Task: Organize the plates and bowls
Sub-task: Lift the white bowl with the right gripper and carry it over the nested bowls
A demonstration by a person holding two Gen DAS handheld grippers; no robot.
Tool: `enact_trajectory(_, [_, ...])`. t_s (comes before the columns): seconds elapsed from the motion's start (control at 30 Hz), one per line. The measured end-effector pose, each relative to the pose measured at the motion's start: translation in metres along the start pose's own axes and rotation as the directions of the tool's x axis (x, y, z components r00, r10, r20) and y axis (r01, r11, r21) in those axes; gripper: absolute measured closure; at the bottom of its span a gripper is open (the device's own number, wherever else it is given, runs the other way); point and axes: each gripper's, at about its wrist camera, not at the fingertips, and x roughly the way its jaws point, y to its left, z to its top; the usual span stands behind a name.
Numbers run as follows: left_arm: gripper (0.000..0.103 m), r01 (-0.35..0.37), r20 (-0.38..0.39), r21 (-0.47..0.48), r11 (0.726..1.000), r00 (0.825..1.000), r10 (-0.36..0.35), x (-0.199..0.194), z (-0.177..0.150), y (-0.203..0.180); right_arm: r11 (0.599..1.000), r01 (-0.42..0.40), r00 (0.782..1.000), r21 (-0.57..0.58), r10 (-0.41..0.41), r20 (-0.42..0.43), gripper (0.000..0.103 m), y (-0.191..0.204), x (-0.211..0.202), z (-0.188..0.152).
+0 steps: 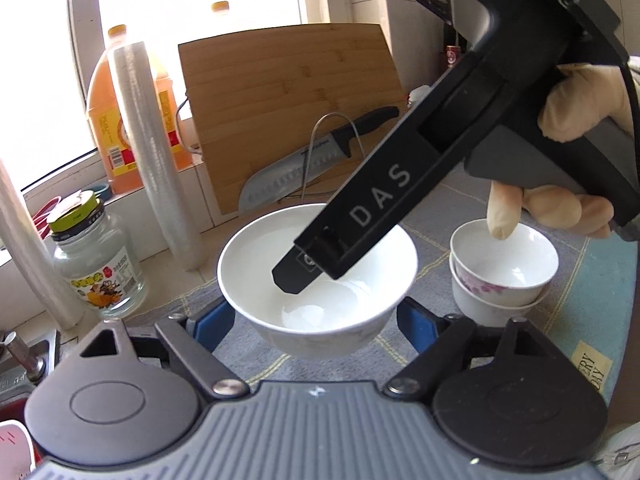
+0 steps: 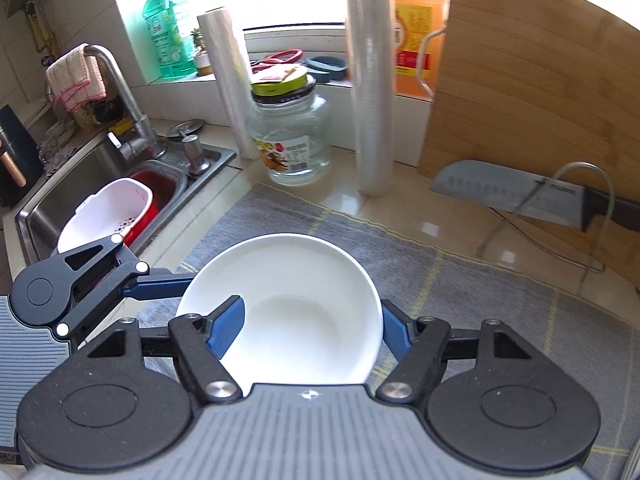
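Left wrist view: a grey mat point(image 1: 432, 216) covers the counter point(image 1: 224, 232), with a bamboo board point(image 1: 288, 100) leaning behind. Above the mat, the big white bowl point(image 1: 316, 280) sits between the left gripper's point(image 1: 316, 324) blue fingers point(image 1: 216, 322), which press its sides. The right gripper point(image 2: 308, 330) has one finger point(image 2: 228, 330) inside this bowl and one outside, clamped on its wall. Two small stacked bowls point(image 1: 502, 272) stand just beside it on the mat.
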Motion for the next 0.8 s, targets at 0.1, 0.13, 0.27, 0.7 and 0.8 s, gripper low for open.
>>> enact_trajectory(0.1, [0.015,0.038,0.009,0.017,0.999,0.999,-0.038,0.006,0.008,-0.01,0.999,0.032,0.999,0.03,-0.032,0.007,0.026,-0.012,-0.011,-0.008])
enact_trajectory(0.13, [0.015,0.051,0.012,0.024,0.998,0.999,-0.051,0.006,0.01,-0.014,0.998,0.041,0.999,0.04,-0.042,0.009,0.026,-0.016,-0.015,-0.01])
enact_trajectory(0.27, [0.015,0.095,0.026,0.057,0.994,0.995,-0.097,0.012,0.021,-0.031,0.993,0.084,0.996,0.079,-0.086,0.015,0.026,-0.032,-0.031,-0.02])
enact_trajectory(0.7, [0.015,0.243,0.022,0.12,0.963,0.969,-0.247,0.034,0.044,-0.077,0.96,0.206,0.978,0.188,-0.208,-0.01,0.026,-0.072,-0.071,-0.057])
enact_trajectory(0.8, [0.015,0.269,0.012,0.123,0.955,0.962,-0.273,0.038,0.044,-0.086,0.954,0.222,0.975,0.204,-0.222,-0.02,0.026,-0.077,-0.076,-0.066])
